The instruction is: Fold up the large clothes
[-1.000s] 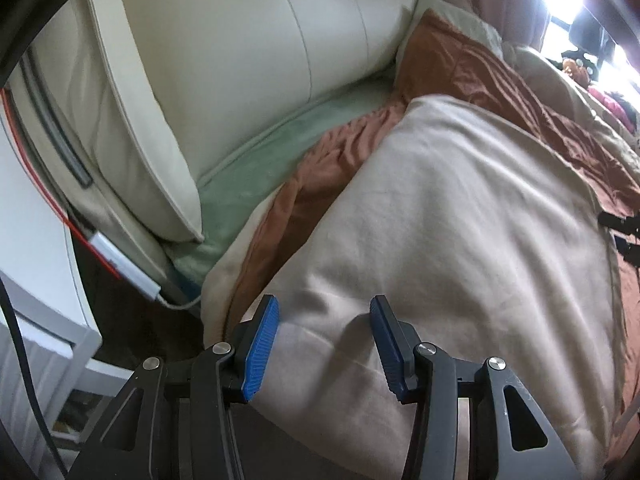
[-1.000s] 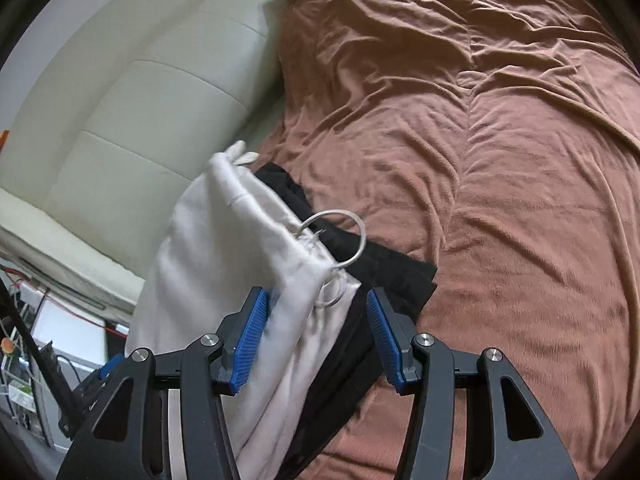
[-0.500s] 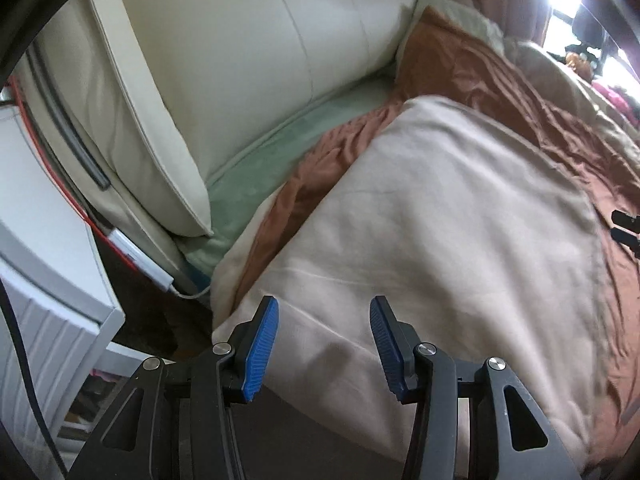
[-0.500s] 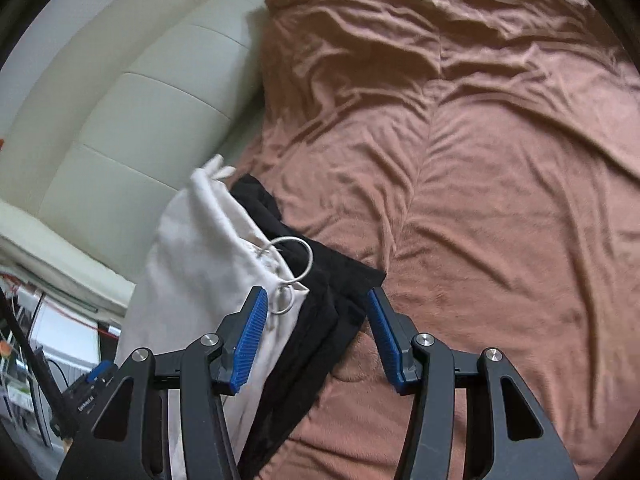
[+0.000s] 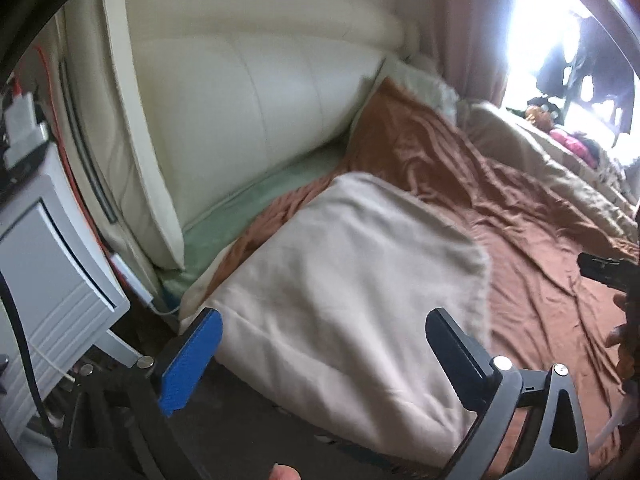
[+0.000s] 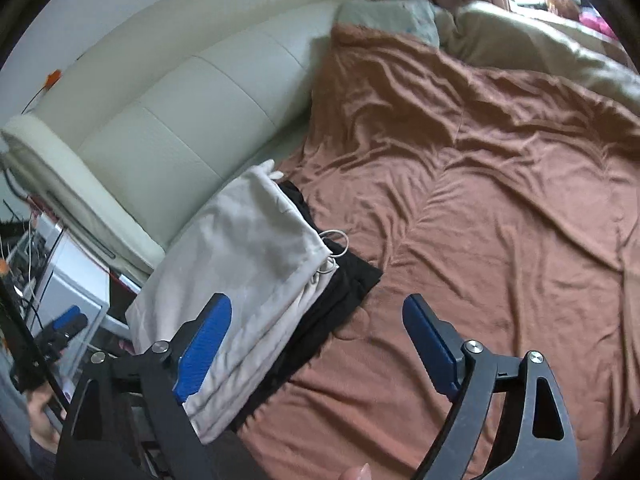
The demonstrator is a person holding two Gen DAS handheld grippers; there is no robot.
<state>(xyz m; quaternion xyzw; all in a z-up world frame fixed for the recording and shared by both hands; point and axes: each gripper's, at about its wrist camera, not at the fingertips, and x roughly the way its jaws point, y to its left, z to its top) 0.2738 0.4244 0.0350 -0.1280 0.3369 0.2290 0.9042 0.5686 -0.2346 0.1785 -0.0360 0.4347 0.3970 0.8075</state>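
Note:
A folded cream garment (image 5: 352, 280) lies at the near left corner of the bed on the brown bedspread (image 5: 532, 264). In the right wrist view the same cream garment (image 6: 248, 264) rests on a folded black garment (image 6: 344, 292), with its white drawstring loops (image 6: 334, 248) at the edge. My left gripper (image 5: 324, 356) is open and empty, held just above the garment's near edge. My right gripper (image 6: 318, 344) is open and empty, above the stack's right edge. The left gripper's blue tip also shows in the right wrist view (image 6: 68, 322).
A cream padded headboard (image 5: 248, 96) runs along the left of the bed. A white bedside cabinet (image 5: 44, 264) with cables stands at the left. A beige duvet (image 6: 540, 48) and pillows lie at the far side by a bright window (image 5: 560, 32).
Both grippers have opened wide and pulled back from the folded stack. The views have risen and tilted, showing more headboard and the far side of the bed.

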